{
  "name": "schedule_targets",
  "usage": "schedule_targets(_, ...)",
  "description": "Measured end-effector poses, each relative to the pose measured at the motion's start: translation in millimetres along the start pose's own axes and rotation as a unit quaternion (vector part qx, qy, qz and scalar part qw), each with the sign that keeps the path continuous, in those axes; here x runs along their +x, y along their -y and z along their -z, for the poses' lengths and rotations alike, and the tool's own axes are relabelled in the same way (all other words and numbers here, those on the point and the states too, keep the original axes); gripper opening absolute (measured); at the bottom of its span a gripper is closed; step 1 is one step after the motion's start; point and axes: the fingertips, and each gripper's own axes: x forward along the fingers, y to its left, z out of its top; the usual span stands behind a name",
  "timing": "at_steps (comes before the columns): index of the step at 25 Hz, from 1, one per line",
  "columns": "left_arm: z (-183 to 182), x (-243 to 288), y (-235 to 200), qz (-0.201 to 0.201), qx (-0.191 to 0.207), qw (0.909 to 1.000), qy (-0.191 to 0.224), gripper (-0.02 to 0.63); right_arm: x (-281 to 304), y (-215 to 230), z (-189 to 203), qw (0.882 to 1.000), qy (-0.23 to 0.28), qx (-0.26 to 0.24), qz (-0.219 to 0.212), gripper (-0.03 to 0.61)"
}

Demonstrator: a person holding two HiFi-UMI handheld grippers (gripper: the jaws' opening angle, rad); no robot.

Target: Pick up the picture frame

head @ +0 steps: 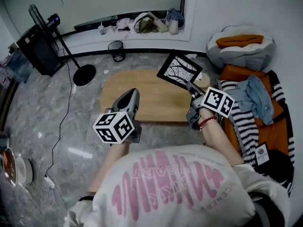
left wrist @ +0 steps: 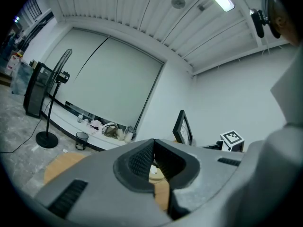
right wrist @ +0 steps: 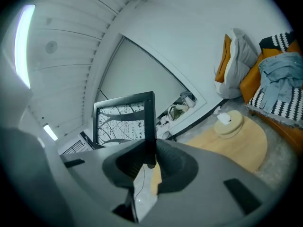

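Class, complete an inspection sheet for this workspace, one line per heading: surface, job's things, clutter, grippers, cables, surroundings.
Surface: oval wooden table, with a small round beige object at one end.
Job's things: black picture frame, lifted clear of the table.
Clutter: bags on the window ledge; clothes on the striped seat.
Grippers: right gripper clamps the frame's edge; left gripper shut, empty.
Cables: black cable across the floor.
Surroundings: standing fan, waste bin, cushion.
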Motion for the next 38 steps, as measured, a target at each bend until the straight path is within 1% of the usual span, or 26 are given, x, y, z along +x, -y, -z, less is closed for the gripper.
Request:
schedule_targets(4,-6,-10,10,0.004,0.002,0.9999,0.013,0.005,-9,-19,-10,1.0,0.016,0.004,-0.024,0.074)
schedule_targets(10,-4,-17,27,-0.004,-0.003,0.9998,0.019,0.005,-29,-28,-17,0.996,0.024,0.056,-0.062,0.075)
schedule_targets(15,-7,-17,33,0.002,-0.004,0.9999,0.016,0.005,-36,-36,-20,0.997,0.024,0.045,-0.064,0.075)
schedule_targets(20,-5,-17,40,-0.003,-0.015,0.9998,0.008,0.004,-44,-42,-20,0.997,0.009,0.037,-0.061,0.075)
schedule_targets(23,6,-16,54,-0.004,-0.021,0.9998,0.003,0.005,-56,-34,-23,0.998,0.002,0.035,-0.06,0.075)
schedule_targets(29,43,-8,91,-0.016,-0.034,0.9993,0.003,0.005,-87,1,-21,0.998,-0.016,0.021,-0.065,0.075)
schedule_targets(38,71,1,127,-0.015,-0.04,0.999,-0.015,0.005,-109,28,-15,0.997,-0.042,0.016,-0.064,0.075)
